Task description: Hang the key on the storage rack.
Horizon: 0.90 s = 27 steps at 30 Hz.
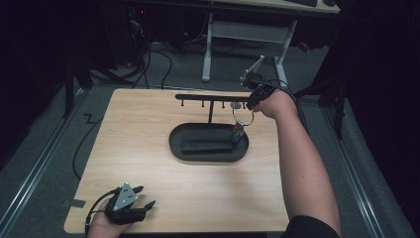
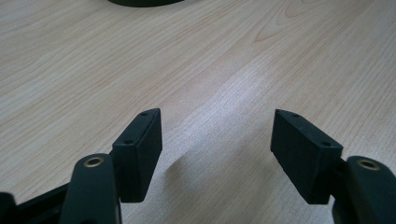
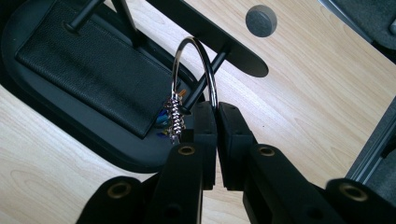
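My right gripper is shut on the lower right side of a silver ring, which has a cluster of small beads hanging on it. In the high view the silver ring hangs from the right gripper just below the right end of the black hook bar, over the right end of the oval black tray. My left gripper rests at the table's front left. Its jaws stand wide apart over bare wood in the left gripper view, with nothing between them.
A black leather-like pad lies in the tray. A small grey disc lies on the table beyond the bar. The bar carries several short hooks. The wooden table ends close behind the stand, and a white desk frame stands on the floor beyond.
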Each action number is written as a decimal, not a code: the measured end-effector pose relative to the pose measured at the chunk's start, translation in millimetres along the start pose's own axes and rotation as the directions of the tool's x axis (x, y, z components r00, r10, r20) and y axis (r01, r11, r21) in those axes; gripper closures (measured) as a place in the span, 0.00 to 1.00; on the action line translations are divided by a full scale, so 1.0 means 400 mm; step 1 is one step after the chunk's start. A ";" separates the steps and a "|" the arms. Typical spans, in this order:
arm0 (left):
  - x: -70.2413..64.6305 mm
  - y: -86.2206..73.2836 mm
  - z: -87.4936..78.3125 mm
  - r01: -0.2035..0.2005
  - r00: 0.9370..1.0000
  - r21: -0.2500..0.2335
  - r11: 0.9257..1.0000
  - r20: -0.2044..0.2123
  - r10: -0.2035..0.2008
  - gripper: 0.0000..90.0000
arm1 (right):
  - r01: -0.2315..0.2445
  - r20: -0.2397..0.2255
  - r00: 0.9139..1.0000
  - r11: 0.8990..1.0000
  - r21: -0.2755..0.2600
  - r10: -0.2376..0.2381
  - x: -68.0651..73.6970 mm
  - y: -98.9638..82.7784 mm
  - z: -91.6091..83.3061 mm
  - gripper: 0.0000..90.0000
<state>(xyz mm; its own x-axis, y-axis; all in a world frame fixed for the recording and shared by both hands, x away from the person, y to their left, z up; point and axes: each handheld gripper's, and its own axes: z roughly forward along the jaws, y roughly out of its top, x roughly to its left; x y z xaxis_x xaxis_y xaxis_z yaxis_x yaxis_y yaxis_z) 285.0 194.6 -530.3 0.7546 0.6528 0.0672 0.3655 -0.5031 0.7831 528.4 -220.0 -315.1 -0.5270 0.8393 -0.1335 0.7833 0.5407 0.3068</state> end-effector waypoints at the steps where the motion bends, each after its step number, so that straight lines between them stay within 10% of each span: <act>1: 0.001 0.000 0.000 0.002 1.000 -0.004 1.000 -0.001 -0.002 0.38 | 0.001 0.002 1.000 1.000 0.002 -0.001 0.001 0.000 0.001 0.96; 12: -0.001 0.002 -0.003 -0.001 1.000 -0.008 1.000 -0.010 0.001 0.38 | -0.021 0.025 0.999 0.999 -0.047 0.023 0.010 -0.006 -0.026 0.88; 27: -0.003 0.004 -0.001 -0.001 1.000 -0.006 1.000 -0.021 0.001 0.38 | -0.095 -0.015 0.995 0.985 -0.142 0.094 0.028 -0.100 -0.059 0.43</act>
<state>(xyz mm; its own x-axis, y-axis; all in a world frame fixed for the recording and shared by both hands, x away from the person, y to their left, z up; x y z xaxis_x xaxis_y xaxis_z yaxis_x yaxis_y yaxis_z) 284.4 193.1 -528.8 0.7436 0.6637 0.0808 0.3612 -0.5005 0.7868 483.2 -233.7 -306.7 -0.4563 0.8853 -0.0896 0.7751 0.4450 0.4486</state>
